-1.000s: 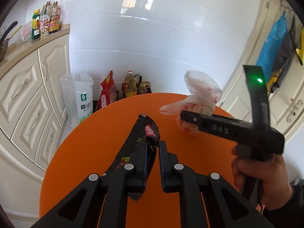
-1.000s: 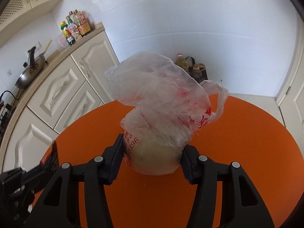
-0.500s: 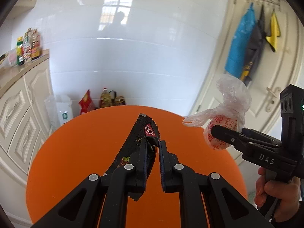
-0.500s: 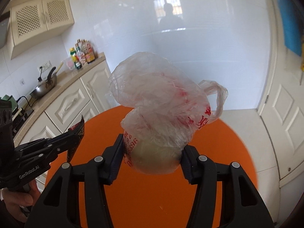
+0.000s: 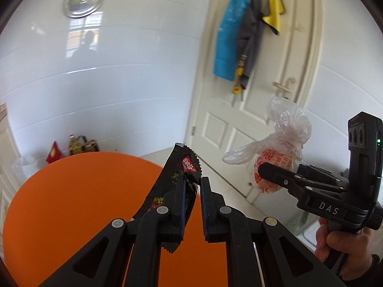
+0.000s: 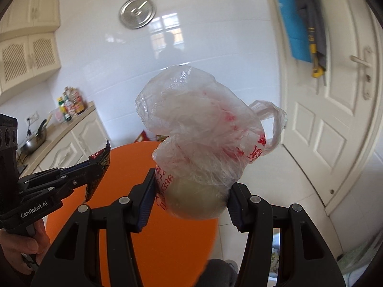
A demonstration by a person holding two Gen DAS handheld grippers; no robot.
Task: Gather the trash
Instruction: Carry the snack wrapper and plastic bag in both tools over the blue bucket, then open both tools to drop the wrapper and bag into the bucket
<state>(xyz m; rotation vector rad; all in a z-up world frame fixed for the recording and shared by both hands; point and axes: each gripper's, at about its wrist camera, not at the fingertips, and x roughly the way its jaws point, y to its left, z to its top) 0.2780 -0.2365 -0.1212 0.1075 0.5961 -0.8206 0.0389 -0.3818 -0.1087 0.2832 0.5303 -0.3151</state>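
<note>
My left gripper (image 5: 192, 186) is shut on a black snack wrapper (image 5: 177, 172) with a red label, held above the orange round table (image 5: 71, 203). The wrapper sticks up past the fingertips. It also shows in the right wrist view (image 6: 99, 165), held by the left gripper (image 6: 95, 167). My right gripper (image 6: 191, 191) is shut on a crumpled clear plastic bag (image 6: 203, 138) with red print and a pale round lump inside. From the left wrist view the bag (image 5: 277, 157) and right gripper (image 5: 263, 169) are in the air, right of the table.
A white door (image 5: 263, 95) with hung blue and yellow cloths (image 5: 229, 35) stands to the right. Kitchen cabinets and a counter with bottles (image 6: 69, 105) and a pan are at left. Bottles and a red bag (image 5: 71, 146) sit on the floor beyond the table. White tiled floor lies at right.
Both grippers have risen and swung right toward the door, carrying the wrapper and the bag. The table now sits lower and further left in both views.
</note>
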